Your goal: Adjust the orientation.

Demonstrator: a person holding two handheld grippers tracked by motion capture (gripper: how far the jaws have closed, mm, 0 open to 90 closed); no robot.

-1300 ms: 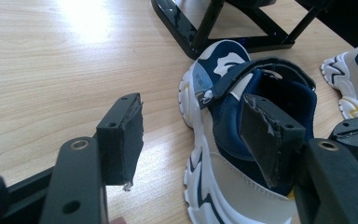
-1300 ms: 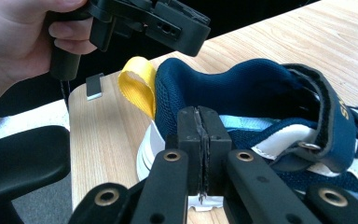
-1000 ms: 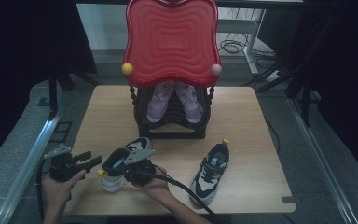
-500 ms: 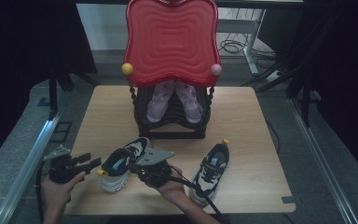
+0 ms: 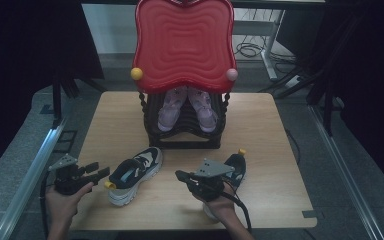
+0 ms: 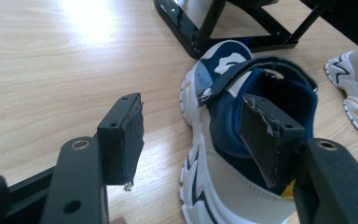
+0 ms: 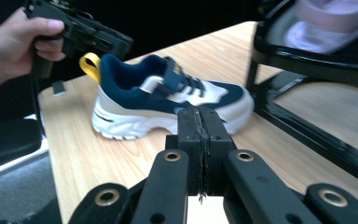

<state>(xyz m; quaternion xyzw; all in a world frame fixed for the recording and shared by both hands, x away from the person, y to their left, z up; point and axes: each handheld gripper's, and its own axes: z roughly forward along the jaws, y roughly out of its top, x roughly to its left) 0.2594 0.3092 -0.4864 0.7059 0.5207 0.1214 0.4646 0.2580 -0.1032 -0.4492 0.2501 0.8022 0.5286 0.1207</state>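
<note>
A navy and white shoe (image 5: 132,175) with a yellow heel loop lies on the wooden table (image 5: 275,150), toe toward the rack. My left gripper (image 5: 99,173) is open just left of its heel. In the left gripper view, the left gripper (image 6: 196,140) straddles the shoe (image 6: 214,186)'s side, with one pad over the collar. My right gripper (image 5: 181,175) is shut and empty, pointing left. Its body covers part of a second matching shoe (image 5: 236,167). The right gripper (image 7: 199,135) faces the first shoe (image 7: 168,100) from a short distance.
A black shoe rack (image 5: 187,132) stands mid-table, holding a pair of pink shoes (image 5: 202,107) under a red wavy top (image 5: 182,45). Its black frame (image 7: 307,70) is close on the right in the right gripper view. A metal rail (image 5: 35,170) runs along the table's left.
My right gripper has drawn away to the right from the first shoe, ending over the second shoe. The first shoe now rests flat. The left gripper has barely moved.
</note>
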